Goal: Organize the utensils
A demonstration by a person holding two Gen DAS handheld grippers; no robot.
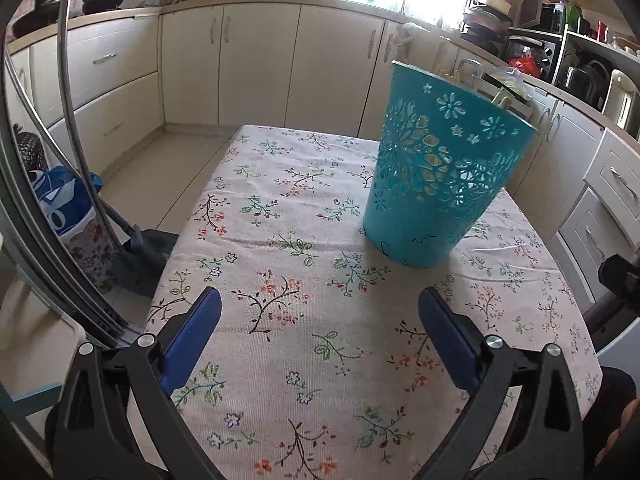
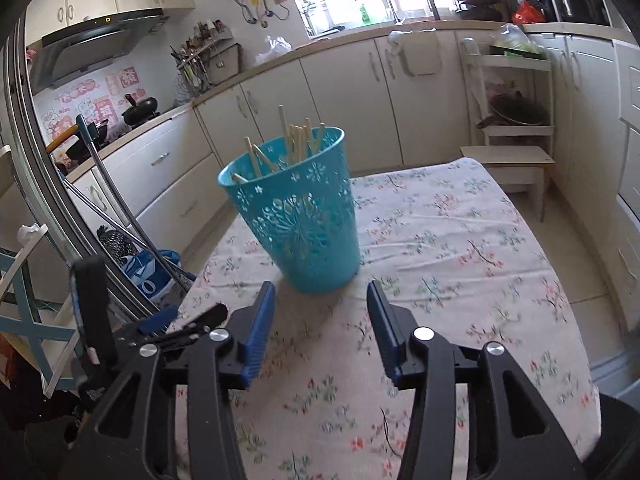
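Observation:
A teal plastic basket (image 1: 440,184) with cut-out flower patterns stands upright on the floral tablecloth (image 1: 288,240). In the right wrist view the same basket (image 2: 296,220) holds several wooden chopsticks (image 2: 298,140) that stick up past its rim. My left gripper (image 1: 320,300) hovers open over bare cloth, short of the basket and to its left, with nothing between its blue pads. My right gripper (image 2: 322,296) is open just in front of the basket's base, and nothing sits between its pads. The left gripper's fingers (image 2: 160,316) show at the right view's lower left.
The table's left edge (image 1: 172,256) drops to a tiled floor with a blue bag (image 1: 64,200) and a dustpan. Cream kitchen cabinets (image 1: 260,60) run behind the table. A white shelf rack (image 2: 512,100) and a low stool (image 2: 508,160) stand beyond the far right corner.

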